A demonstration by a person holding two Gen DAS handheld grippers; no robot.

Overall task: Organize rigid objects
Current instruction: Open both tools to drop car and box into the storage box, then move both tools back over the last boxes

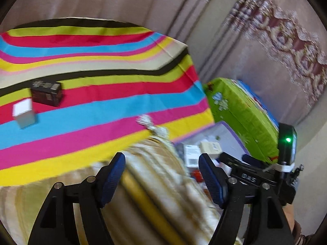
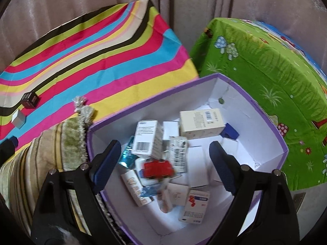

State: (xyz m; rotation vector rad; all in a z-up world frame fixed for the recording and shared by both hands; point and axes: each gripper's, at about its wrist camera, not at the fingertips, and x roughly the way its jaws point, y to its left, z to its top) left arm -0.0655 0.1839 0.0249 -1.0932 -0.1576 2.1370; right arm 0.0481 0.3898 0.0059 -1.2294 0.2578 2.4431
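Striped worktop (image 1: 102,94) and curtain (image 1: 122,0) beyond parted, empty left jaws; purple-rimmed box (image 2: 255,110) beneath parted, empty right jaws.

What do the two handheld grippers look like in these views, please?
Both the left gripper and the right gripper have black plastic arms with silver pivot pins and ribbed dark blue pads. Seen from the left wrist, the right gripper's body carries white lettering and a glowing green light.
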